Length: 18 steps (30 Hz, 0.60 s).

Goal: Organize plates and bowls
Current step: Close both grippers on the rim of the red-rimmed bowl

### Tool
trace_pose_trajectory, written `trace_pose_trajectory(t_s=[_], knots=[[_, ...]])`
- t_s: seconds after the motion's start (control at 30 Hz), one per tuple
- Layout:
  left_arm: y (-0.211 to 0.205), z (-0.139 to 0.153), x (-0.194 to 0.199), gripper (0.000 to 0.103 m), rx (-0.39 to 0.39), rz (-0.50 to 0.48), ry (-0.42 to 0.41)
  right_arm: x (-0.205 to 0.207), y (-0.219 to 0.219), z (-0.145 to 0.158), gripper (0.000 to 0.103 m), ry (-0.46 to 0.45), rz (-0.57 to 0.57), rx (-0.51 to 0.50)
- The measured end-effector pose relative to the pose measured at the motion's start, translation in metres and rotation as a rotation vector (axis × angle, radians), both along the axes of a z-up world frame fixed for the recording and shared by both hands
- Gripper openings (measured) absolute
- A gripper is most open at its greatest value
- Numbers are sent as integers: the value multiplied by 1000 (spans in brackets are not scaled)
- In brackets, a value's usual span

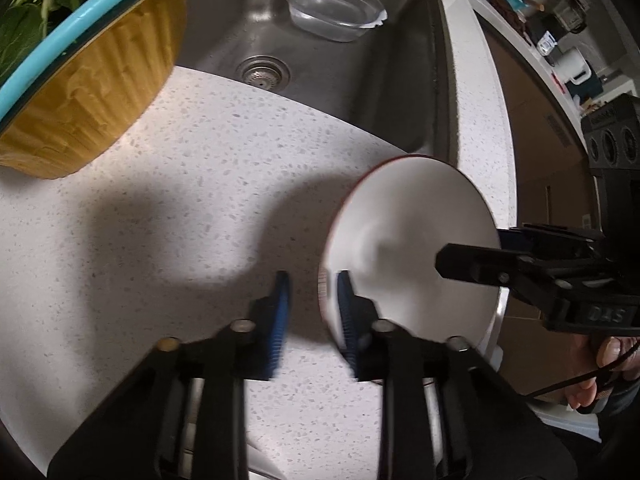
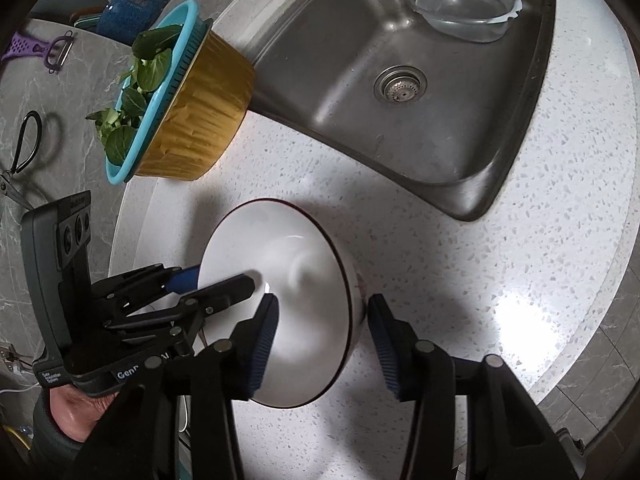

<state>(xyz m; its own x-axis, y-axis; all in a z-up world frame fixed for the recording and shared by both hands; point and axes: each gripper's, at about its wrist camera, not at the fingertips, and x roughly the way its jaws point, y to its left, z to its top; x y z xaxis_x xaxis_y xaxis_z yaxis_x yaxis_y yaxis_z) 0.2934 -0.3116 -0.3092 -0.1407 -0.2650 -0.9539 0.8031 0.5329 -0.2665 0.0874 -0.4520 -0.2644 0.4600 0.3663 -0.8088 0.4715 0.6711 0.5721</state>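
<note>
**Q:** Nearest first. Your fingers?

**Me:** Left gripper (image 1: 312, 292): narrow, pinched on the bowl (image 1: 408, 232) at its rim, one pad inside, one outside. The pads are smeared in my own view. The right wrist view shows them tight on the lip, so I read it as a grip. Right gripper (image 2: 323, 300): about half wide, astride the opposite rim. The inner pad is over the white inside, the outer pad just beside the wall. No squeeze visible, so it's not holding.

**Q:** Why both sides?

**Me:** My guess: glazed ware is slick, and a one-sided rim pinch lets it swing. Two opposite holds would keep it level.

**Q:** Where is the bowl?

**Me:** At the near edge of the speckled counter (image 1: 180, 220). It's empty, mouth up, with a dark red line around the lip. I cannot tell whether its foot rests on the stone.

**Q:** Beyond it?

**Me:** To my left, a yellow basket (image 2: 200, 120) with a teal insert full of greens (image 2: 136, 96), beside the sink's corner. Farther off, the sink (image 2: 320, 40), its drain (image 2: 400, 84) and a clear tub (image 2: 464, 8) by the far wall. All are well apart from the bowl.

**Q:** Stage?

**Me:** Judged: the pick-up is only beginning. No plates are in view, so I can't tell where it should go. The risk is the right pads closing off-centre and tipping the bowl off the edge.
</note>
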Motion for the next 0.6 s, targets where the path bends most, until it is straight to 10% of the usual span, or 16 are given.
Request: trace_pose_trajectory(t_s=[0.1,0.6], knots=[[0,-1,-1,11,12,-6,-3,0,0,-4,18,23,7,-8],[8,10,4,11,0,23,12,6,0,0,13,38,-6,-23]])
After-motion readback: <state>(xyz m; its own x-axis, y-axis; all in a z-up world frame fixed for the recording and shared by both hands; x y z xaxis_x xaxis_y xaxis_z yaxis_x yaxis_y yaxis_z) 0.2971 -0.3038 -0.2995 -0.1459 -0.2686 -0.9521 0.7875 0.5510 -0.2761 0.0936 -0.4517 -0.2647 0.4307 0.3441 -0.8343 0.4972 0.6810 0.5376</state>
